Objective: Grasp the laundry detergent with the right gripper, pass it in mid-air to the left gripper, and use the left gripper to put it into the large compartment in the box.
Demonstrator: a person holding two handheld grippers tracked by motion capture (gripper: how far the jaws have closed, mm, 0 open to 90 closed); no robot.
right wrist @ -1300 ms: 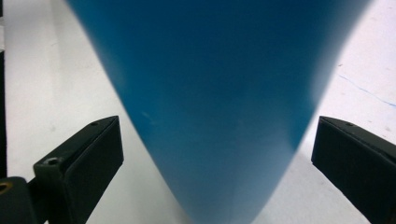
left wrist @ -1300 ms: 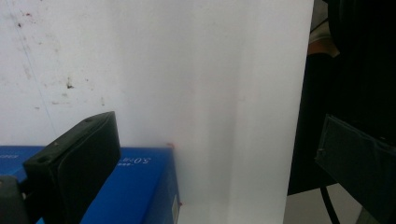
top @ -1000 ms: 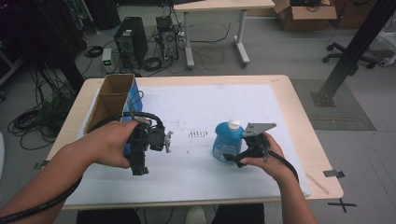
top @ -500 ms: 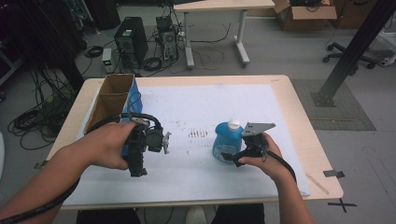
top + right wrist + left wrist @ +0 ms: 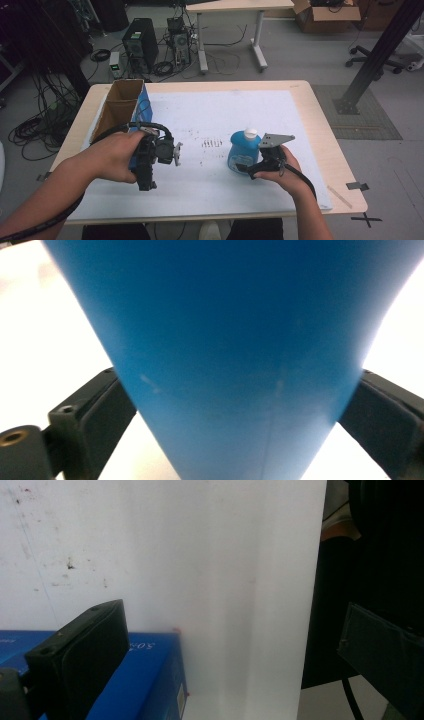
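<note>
A blue bottle [image 5: 242,151] with a white cap stands upright on the white mat [image 5: 225,115], right of centre. My right gripper [image 5: 244,167] is shut on the bottle's lower body from the near side. In the right gripper view the blue bottle [image 5: 235,350] sits between both jaws of the right gripper [image 5: 240,415], touching them. My left gripper [image 5: 146,182] is held over the mat's left part, jaws wide apart. In the left gripper view the left gripper [image 5: 230,655] is open, with a blue box [image 5: 145,675] low beside one jaw, not gripped.
An open cardboard box [image 5: 117,107] stands at the table's left edge, with the blue box [image 5: 141,107] against its right side. Dark smudges [image 5: 212,143] mark the mat's middle. The mat's edge [image 5: 312,605] and the dark floor lie close to the left gripper.
</note>
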